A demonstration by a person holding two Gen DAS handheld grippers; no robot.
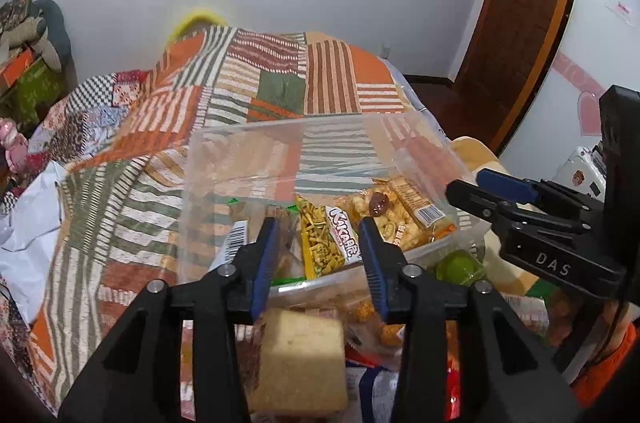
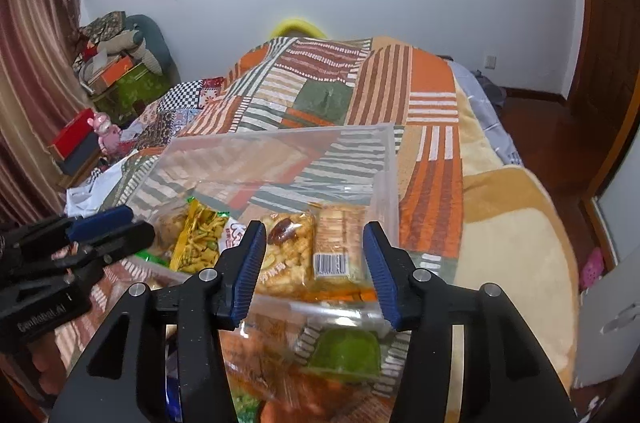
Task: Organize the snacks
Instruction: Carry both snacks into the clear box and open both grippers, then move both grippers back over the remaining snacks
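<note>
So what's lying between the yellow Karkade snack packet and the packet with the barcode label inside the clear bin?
A clear-wrapped puffed rice bar topped with a date, lying between them; the right wrist view shows it best.

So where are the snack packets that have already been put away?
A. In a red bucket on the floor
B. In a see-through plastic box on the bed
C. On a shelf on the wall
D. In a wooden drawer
B: several snack packets lie on the bottom of the clear plastic box, which sits on the striped patchwork quilt covering the bed.
</note>
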